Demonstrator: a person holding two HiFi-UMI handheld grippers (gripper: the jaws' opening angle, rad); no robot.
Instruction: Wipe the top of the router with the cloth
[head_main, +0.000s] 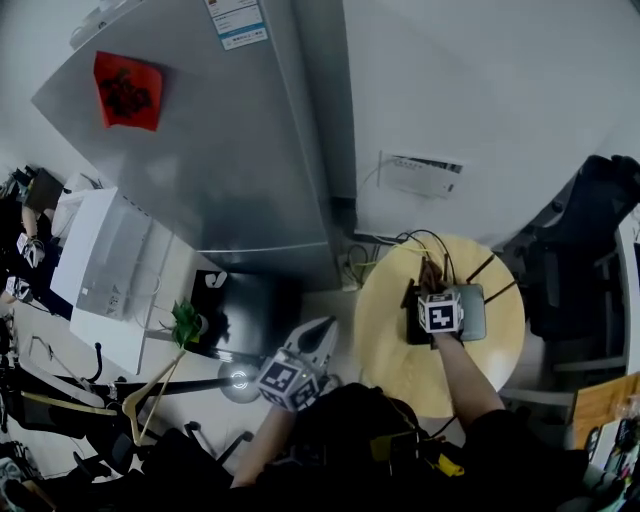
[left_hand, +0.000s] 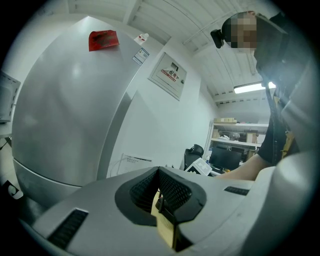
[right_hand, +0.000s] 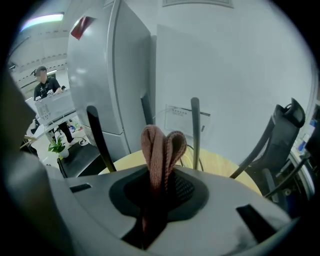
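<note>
A dark grey router (head_main: 473, 312) with thin black antennas lies on the round wooden table (head_main: 385, 320). My right gripper (head_main: 434, 288) hovers over the router's top and is shut on a folded pink-brown knitted cloth (head_main: 432, 271). In the right gripper view the cloth (right_hand: 161, 150) loops up from between the jaws of the right gripper (right_hand: 159, 187), and antennas (right_hand: 195, 131) rise around it. The router body is hidden there. My left gripper (head_main: 320, 332) hangs off the table's left side, shut on nothing. In its own view the left gripper (left_hand: 162, 200) faces the wall.
A tall grey refrigerator (head_main: 230, 150) stands behind the table, with a white wall and power strip (head_main: 425, 176) beside it. Cables (head_main: 425, 240) trail off the table's far edge. A black office chair (head_main: 585, 250) is at the right. A small plant (head_main: 185, 322) sits on the floor at the left.
</note>
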